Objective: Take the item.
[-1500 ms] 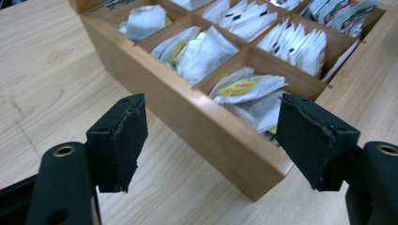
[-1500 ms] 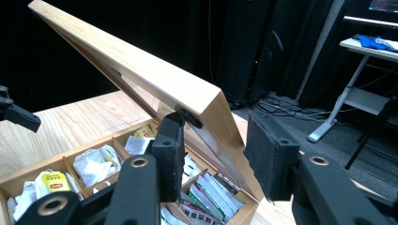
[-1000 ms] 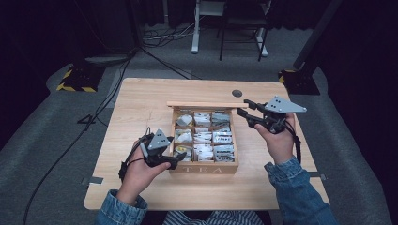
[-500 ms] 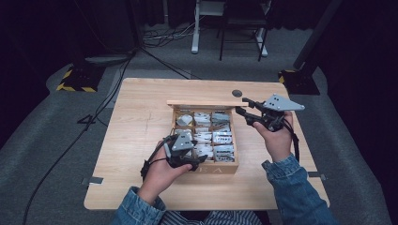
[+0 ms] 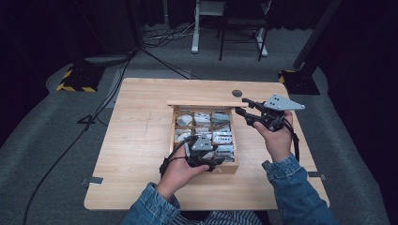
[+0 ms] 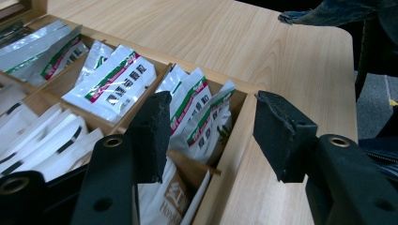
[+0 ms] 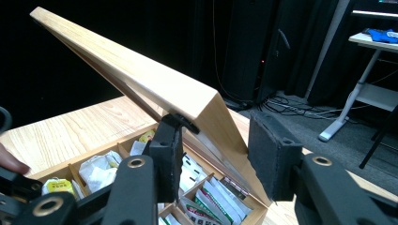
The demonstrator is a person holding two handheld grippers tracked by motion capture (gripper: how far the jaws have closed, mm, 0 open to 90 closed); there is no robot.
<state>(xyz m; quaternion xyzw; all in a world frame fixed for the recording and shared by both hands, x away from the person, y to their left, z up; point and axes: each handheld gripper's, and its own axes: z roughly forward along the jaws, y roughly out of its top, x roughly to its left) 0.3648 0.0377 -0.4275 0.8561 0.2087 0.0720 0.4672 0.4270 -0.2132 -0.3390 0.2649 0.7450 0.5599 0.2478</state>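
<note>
In the high view, a wooden box divided into compartments is sitting at the centre of the light wooden table, its lid standing open along the box's far edge. The left gripper is hovering over the box's near right corner at lower centre, gripped by the left hand. The right gripper is reaching in from the right of the frame toward the lid's right end, held by the right hand in a denim sleeve. In the left gripper view, the jaws are standing apart and empty, straddling the box's wall, with the white sachets with green and red stripes lying in a compartment between them. In the right gripper view, the jaws are spread wide, holding nothing, flanking the corner of the raised lid across the upper left; whether either is touching it, I cannot tell.
</note>
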